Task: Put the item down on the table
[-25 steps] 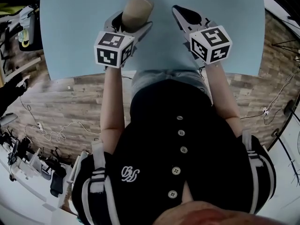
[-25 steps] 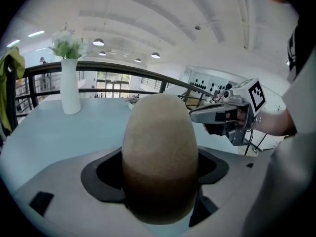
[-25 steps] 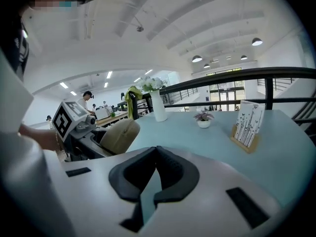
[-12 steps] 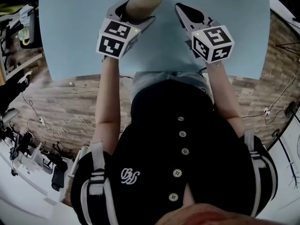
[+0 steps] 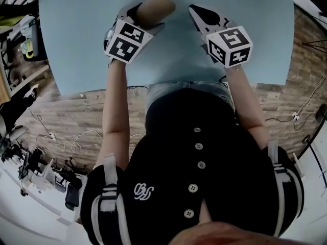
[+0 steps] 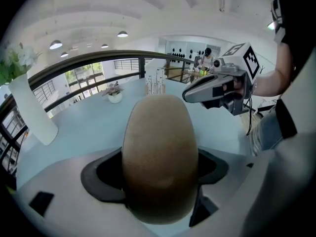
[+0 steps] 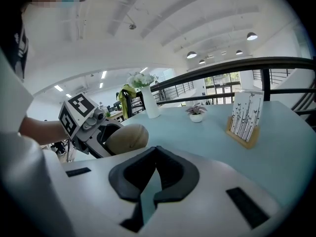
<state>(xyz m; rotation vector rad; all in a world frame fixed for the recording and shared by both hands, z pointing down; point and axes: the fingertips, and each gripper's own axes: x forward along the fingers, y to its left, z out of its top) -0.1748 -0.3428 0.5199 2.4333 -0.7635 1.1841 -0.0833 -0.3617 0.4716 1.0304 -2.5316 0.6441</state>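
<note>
2 tools: both are over the near part of the light blue counter (image 5: 82, 34), side by side and a little apart, in front of the person's body.
Left tool (image 5: 143, 20): its jaws stand wide and are clamped on 1 brown egg-shaped item (image 6: 159, 157), 1 dark pad on each side of it.
Brown item: it is in the left tool, with the rounded end pointing away from the person. It seems tilted, and I cannot tell if it already touches the counter.
Right tool (image 7: 154, 154): the jaws are together at the tips and there is nothing between them. It waits just beside the item.
Counter near the item: bare, so there is room to put it down.
Far end of counter: 1 white vase (image 7: 148, 102) with flowers, 1 small potted plant (image 7: 196, 113) and 1 card stand (image 7: 245, 117), all well apart from the tools.
Step, as I judge: lowering the item, release not yet done.
Risk 1: the item is round, so it may roll after release, perhaps toward the near edge, if it is let go while tilted or above the surface.
Risk 2: smooth curved sides may slip between the pads if the grip loosens too early.
Risk 3: the right tool is close, so a sideways move could knock the item.
</note>
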